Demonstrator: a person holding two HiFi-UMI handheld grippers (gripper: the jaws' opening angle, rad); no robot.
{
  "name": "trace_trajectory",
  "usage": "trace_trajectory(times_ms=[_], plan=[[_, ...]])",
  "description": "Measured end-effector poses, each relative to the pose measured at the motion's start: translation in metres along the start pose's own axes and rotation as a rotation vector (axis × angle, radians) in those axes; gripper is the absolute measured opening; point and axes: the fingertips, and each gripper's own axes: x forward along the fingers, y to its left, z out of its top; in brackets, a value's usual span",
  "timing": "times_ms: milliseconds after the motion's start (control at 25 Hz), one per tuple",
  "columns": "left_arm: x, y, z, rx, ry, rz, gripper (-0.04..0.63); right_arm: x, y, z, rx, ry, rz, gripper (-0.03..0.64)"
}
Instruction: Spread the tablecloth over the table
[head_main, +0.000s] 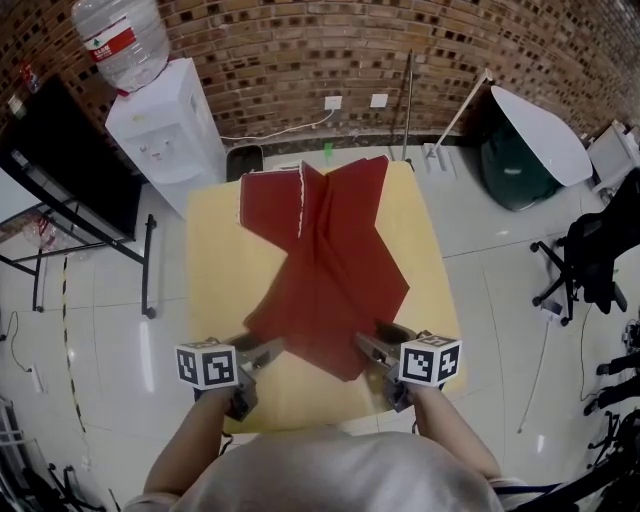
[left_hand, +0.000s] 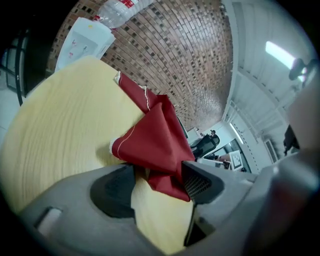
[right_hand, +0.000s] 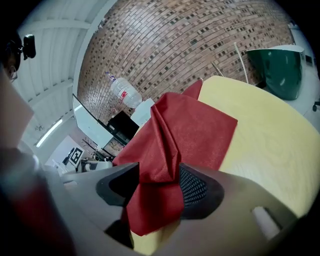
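A dark red tablecloth lies crumpled and partly folded on the yellow table, reaching from the far edge to near the front. My left gripper is at its near left corner, my right gripper at its near right corner. In the left gripper view the left gripper stands open, with a fold of the cloth lying loosely between the jaws. In the right gripper view the right gripper is open too, and the cloth hangs between its pads without being pinched.
A white water dispenser stands past the table's far left corner, with a black bin beside it. A black screen on a stand is at the left. A green folded table and an office chair are at the right.
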Motion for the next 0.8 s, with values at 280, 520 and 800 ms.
trace_trajectory(times_ms=[280,520,800], plan=[[0.010,-0.004,0.008,-0.039,0.004,-0.043,0.087,0.013,0.002,-0.001,-0.019,0.064,0.002,0.173],[0.008,-0.014,0.012,0.012,0.019,-0.057,0.009,0.010,0.006,0.000,-0.035,0.098,-0.022,0.018],[-0.005,-0.029,0.019,0.074,-0.010,-0.046,0.008,-0.008,0.023,0.014,-0.053,0.040,0.006,0.012]])
